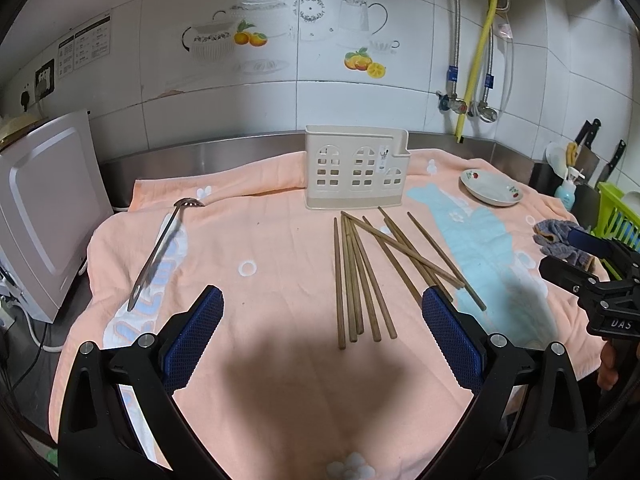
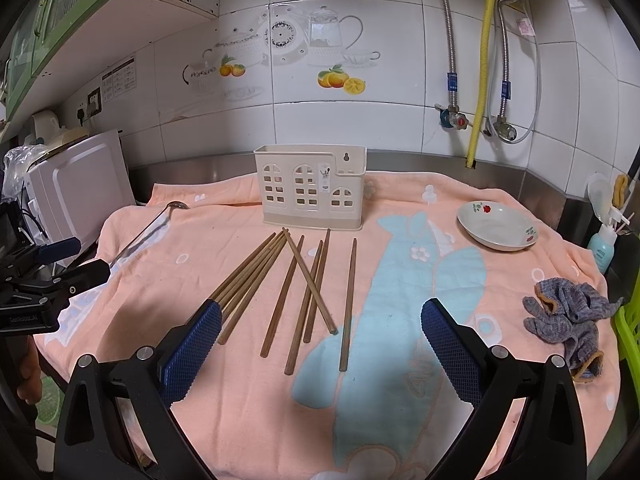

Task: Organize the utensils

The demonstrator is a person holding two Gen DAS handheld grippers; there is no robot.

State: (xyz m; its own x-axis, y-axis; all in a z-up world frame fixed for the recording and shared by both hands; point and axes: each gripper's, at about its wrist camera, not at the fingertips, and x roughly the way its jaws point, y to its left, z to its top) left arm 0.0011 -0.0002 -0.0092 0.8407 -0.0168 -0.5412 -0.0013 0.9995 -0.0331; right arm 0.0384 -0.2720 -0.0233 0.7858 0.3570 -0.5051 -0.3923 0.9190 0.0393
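Both hand-held grippers, left [image 1: 322,308] and right [image 2: 320,320], jaws apart above loose chopsticks [image 2: 280,280].

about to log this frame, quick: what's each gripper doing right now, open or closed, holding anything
Left gripper: open, holding nothing, above the peach towel.
Right gripper: open, holding nothing, facing the brown wooden chopsticks.

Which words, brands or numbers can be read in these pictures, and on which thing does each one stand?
"DAS": white letters on the black body of the right hand-held gripper.
White lettering on the body of the left hand-held gripper: blurred, not readable.
Notice sheets on the wall tiles: print too small to read.
Sticker on the cream utensil holder: too small to read.
Blue labels on the hoses: not readable.
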